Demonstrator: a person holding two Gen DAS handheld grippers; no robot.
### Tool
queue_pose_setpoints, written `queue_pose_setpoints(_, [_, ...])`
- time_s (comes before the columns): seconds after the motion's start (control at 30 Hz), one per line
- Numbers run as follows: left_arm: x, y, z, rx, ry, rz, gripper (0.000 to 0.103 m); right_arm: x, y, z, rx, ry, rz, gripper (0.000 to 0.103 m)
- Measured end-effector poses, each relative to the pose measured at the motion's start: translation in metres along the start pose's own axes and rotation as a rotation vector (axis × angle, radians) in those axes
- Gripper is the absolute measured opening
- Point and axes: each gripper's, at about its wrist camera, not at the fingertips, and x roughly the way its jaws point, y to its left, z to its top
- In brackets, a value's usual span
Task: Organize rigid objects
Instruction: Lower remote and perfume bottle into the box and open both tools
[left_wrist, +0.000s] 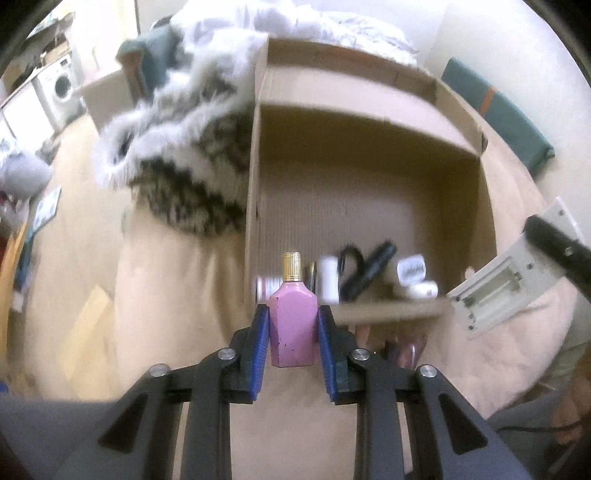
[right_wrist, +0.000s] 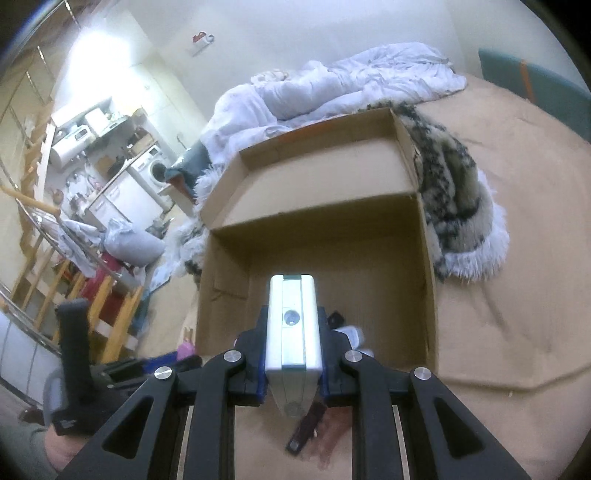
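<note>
Nearest to us, our left tool (left_wrist: 293, 332) grips a pink bottle (left_wrist: 293, 325) with a gold cap, its blue pads (left_wrist: 258, 354) pressed flat on the bottle's 2 sides. We hold it by the body, cap pointing away, so it stays upright and cannot swing while it hangs just before the near wall of the cardboard box (left_wrist: 255, 184).

Our right tool (right_wrist: 292, 350) is clamped on a white rectangular device (right_wrist: 292, 325), gripped across its narrow width, with its long axis running forward. In the left view the same device (left_wrist: 495, 291) shows an open recess like a battery bay, so we judge it a rigid gadget bound for the box too. It sits over the near edge of the box, low and tilted down toward the floor of it.

Beyond the tools, a few small things already lie along the near end of the box: a white cylinder (left_wrist: 328, 280), a black tube-like item (left_wrist: 369, 273) and 2 small white pieces (left_wrist: 412, 269), all blurred. They are packed at one end, we think, to leave the far floor free. More small items lie on the bed (right_wrist: 517, 295) in front of the box, too dim to name.

Further off, the open flap (right_wrist: 325, 162) leans back toward a furry patterned throw (right_wrist: 450, 192) and a pale rumpled duvet (right_wrist: 332, 85).
</note>
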Motion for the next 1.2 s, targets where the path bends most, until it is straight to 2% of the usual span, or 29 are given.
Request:
queue_pose_setpoints(0.17, [0.012,-0.002,0.029,0.013,-0.009,-0.036,0.023,0.025,-0.001,0.015,-0.006,0.008,-0.009,0.021])
queue_pose_setpoints(0.43, [0.055,-0.017,0.05,0.068,-0.016,-0.029,0.023,0.071,-0.012,0.03,0.008,0.063,-0.029,0.021])
queue_pose_setpoints(0.53, [0.071,-0.013,0.051,0.04,0.002,-0.04,0.023,0.088,-0.015,0.031,-0.013,0.09,-0.051,0.021])
queue_pose_setpoints(0.6, [0.078,-0.007,0.052,0.001,0.022,-0.052,0.023,0.098,-0.021,0.029,0.018,0.117,-0.034,0.021])
queue_pose_setpoints(0.67, [0.08,-0.007,0.052,0.011,0.022,-0.055,0.023,0.11,-0.03,0.024,0.087,0.169,-0.003,0.021])
queue_pose_setpoints(0.77, [0.08,-0.012,0.049,0.044,0.01,-0.05,0.023,0.123,-0.034,0.015,0.119,0.204,-0.017,0.021])
queue_pose_setpoints(1.03, [0.094,-0.027,0.04,0.1,0.04,-0.05,0.023,0.126,-0.028,0.012,0.081,0.184,-0.038,0.021])
queue_pose_setpoints(1.2, [0.099,-0.028,0.037,0.098,0.029,-0.032,0.023,0.13,-0.027,0.009,0.09,0.208,-0.042,0.021])
